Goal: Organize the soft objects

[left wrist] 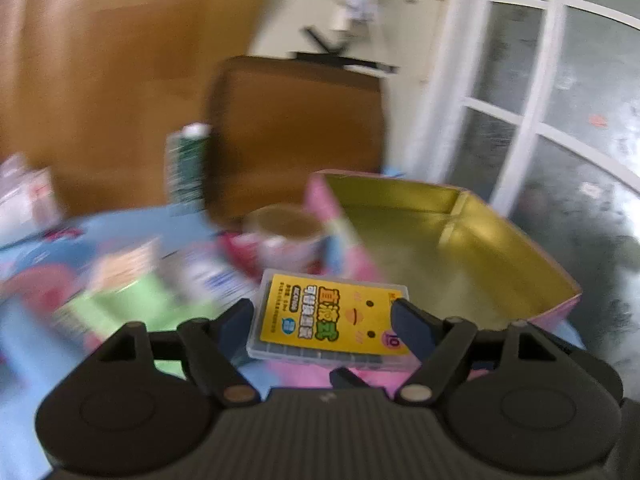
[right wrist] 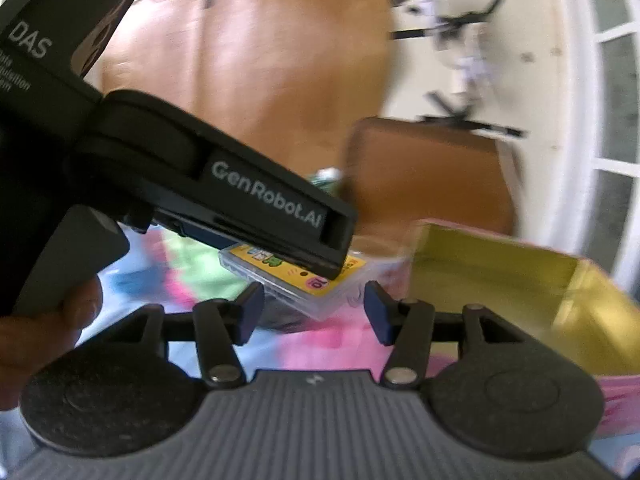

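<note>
Left wrist view: left gripper (left wrist: 324, 316) clamps clear case (left wrist: 332, 316), carrying it. Right gripper (right wrist: 314, 310) jaws apart, empty. Next, probably: lower case into gold box (left wrist: 460, 248).

Yellow-labelled clear case (left wrist: 332, 318) between jaws

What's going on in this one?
A person is sorting small items on a colourful table. The left gripper is clamped on a clear plastic case with a yellow label, held up off the table next to an open box with a gold lining. The right gripper is open and holds nothing, just below the case. A roll of tape and other packets lie behind, blurred.
</note>
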The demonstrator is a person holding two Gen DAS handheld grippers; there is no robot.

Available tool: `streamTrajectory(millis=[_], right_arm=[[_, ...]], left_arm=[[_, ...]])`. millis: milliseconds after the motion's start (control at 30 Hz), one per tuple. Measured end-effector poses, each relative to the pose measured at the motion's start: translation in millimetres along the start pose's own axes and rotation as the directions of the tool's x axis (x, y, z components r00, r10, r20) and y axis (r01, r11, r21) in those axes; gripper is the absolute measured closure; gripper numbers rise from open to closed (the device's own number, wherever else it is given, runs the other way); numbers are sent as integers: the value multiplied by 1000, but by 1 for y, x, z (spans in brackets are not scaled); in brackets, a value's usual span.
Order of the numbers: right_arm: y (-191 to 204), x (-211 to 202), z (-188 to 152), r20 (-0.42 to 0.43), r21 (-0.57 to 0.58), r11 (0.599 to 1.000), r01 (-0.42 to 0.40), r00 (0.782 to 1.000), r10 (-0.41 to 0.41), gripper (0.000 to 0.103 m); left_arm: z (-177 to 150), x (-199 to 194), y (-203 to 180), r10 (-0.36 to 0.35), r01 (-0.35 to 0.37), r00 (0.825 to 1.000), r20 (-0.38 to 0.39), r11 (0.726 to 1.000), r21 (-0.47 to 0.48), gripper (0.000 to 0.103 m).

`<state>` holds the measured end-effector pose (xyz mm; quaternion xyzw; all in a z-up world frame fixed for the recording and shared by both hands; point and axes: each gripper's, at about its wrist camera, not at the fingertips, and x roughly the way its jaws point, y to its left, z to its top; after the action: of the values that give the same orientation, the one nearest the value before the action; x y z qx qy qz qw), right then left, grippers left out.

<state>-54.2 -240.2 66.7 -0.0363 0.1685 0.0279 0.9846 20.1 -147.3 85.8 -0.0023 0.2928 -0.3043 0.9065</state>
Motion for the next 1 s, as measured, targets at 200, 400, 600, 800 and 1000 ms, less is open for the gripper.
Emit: streamTrajectory(millis=[200,400,600,800,1000], right_arm=[[-53,0,-10,-29,79,989,128,992,-126,44],[-65,1,-25,-68,116,973,197,979,-190,41],[-48,-8,-17,10,155,983,100,995,-102,41],[3,16,-7,-24,77,993,-87,996,89,43],[58,51,11,-72,17,980,-199,977,199,43]], left_arm=[[18,48,-51,-90,91,996,-23,994,52,26],[11,61,-59,-70,72,997,-42,995,64,25],[-7,-4,-1,-19,17,997,77,999,31,23],[-53,-55,87,176,-169,982,63,980,-103,22],[-89,-88,146,241,-229,970,12,935,-270,22]])
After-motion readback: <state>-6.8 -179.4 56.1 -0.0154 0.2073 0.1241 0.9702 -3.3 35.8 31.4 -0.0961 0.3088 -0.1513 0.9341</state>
